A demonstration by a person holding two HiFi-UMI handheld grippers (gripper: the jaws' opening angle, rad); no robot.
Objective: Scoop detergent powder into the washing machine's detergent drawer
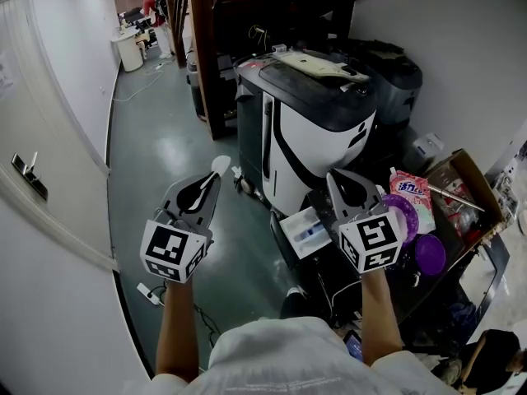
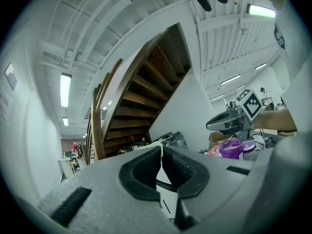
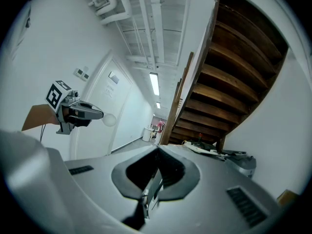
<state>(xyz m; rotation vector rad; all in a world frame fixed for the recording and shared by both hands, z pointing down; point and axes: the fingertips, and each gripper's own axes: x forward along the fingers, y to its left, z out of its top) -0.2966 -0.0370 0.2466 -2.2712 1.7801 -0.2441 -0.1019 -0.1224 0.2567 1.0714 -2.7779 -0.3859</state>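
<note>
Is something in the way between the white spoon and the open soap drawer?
Nothing visible does. The left gripper holds the white spoon over bare floor; the drawer stands open to its right, and the right gripper hangs on the drawer's far side.

The small white plastic scoop [image 1: 220, 164] pokes up from the left gripper [image 1: 211, 179], bowl on top. The white detergent drawer [image 1: 303, 232] sits open, low against the black-and-white washing machine [image 1: 317, 130].

Scoop [image 1: 220, 164]: handle hidden between fingers of the left gripper [image 1: 212, 178]. Purple tub [image 1: 405, 211] partly behind the right gripper [image 1: 338, 179]. Drawer [image 1: 306, 232] contents too small to tell.
</note>
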